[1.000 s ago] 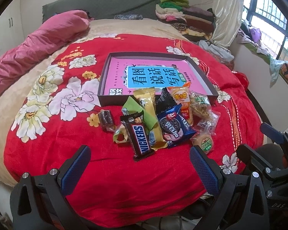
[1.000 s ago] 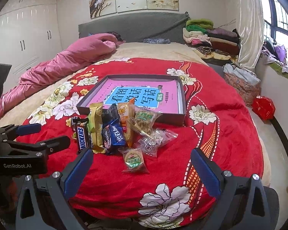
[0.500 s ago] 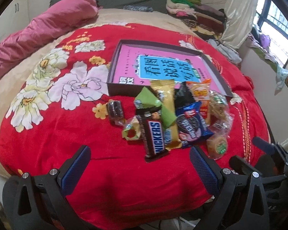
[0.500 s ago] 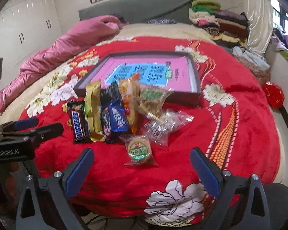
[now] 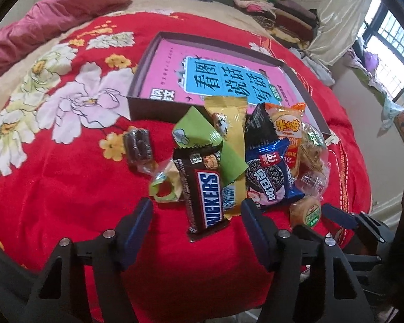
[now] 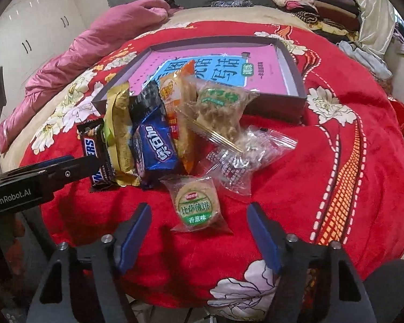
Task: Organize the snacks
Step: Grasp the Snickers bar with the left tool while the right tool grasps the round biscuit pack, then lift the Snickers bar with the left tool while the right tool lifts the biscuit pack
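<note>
A pile of wrapped snacks lies on the red flowered blanket in front of a shallow dark box (image 5: 145,67) with a pink book in it. My left gripper (image 5: 196,207) hangs low over the Snickers bar (image 5: 206,199). Its jaws are closing, the bar's near end lies between them, and the pads stand clear of it. My right gripper (image 6: 198,207) straddles the round green-label biscuit pack (image 6: 196,207), jaws closing, pads apart from the wrapper. A blue cookie pack (image 5: 266,177), a yellow pack (image 5: 229,123) and an orange pack (image 6: 175,94) lie between the two.
A small dark candy (image 5: 138,145) lies apart at the left of the pile. Clear crinkly packs (image 6: 242,156) spread to its right. A pink quilt (image 5: 54,13) lies at the far left, folded clothes (image 5: 277,8) at the far right. The blanket's edge drops off just under the grippers.
Both grippers have come down and closer to the snack pile. Their jaws have narrowed, the left around the Snickers bar's end and the right around the round biscuit pack.
</note>
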Motion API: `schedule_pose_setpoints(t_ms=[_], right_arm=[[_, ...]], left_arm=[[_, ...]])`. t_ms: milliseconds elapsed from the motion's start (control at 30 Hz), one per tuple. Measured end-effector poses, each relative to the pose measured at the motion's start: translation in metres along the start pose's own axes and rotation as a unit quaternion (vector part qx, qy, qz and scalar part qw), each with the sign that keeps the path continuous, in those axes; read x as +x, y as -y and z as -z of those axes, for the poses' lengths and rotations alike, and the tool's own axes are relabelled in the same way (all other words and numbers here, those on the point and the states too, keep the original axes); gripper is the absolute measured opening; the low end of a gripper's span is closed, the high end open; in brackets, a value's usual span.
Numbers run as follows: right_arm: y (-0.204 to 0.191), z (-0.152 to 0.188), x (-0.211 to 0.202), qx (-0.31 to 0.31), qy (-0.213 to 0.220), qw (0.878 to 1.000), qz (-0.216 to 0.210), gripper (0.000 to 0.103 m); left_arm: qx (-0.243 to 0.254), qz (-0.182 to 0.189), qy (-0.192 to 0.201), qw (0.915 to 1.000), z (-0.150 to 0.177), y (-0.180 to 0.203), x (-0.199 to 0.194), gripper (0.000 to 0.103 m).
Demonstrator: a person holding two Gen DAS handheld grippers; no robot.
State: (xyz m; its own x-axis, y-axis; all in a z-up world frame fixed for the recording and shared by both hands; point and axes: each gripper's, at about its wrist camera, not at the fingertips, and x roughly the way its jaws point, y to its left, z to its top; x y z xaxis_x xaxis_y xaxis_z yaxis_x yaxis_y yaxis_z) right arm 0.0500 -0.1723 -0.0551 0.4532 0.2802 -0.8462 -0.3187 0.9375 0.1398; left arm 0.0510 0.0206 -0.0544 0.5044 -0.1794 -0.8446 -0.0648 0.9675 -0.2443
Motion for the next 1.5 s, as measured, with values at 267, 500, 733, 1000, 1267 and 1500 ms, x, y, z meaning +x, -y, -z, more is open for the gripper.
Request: schedule_pose_setpoints(t_ms=[267, 500, 733, 1000, 1267, 1500], right_arm=[[-0.009, -0.005, 0.015, -0.031, -0.007, 0.999, 0.002, 0.052], [-0.012, -0.007, 0.011, -0.039, 0.008, 0.999, -0.017, 0.035], [-0.005, -0.008, -0.001, -0.024, 0.024, 0.998, -0.050, 0.034], [0.000, -0.008, -0.017, -0.012, 0.050, 0.996, -0.071, 0.034], [-0.001, -0.009, -0.032, -0.019, 0.079, 0.993, -0.080, 0.034], [0.001, -0.014, -0.042, -0.025, 0.105, 0.991, -0.074, 0.034]], left_arm=[[-0.022, 0.006, -0.002, 0.9997, -0.005, -0.009, 0.008, 0.057], [-0.024, 0.009, -0.003, 0.9997, -0.009, -0.010, 0.012, 0.044], [-0.025, 0.035, -0.009, 0.9990, -0.008, -0.013, 0.012, 0.030], [-0.032, 0.059, -0.017, 0.9976, 0.001, -0.022, 0.000, 0.030], [-0.028, 0.061, 0.003, 0.9977, 0.000, -0.021, -0.022, 0.030], [-0.012, 0.062, 0.014, 0.9979, -0.007, -0.011, -0.032, 0.030]])
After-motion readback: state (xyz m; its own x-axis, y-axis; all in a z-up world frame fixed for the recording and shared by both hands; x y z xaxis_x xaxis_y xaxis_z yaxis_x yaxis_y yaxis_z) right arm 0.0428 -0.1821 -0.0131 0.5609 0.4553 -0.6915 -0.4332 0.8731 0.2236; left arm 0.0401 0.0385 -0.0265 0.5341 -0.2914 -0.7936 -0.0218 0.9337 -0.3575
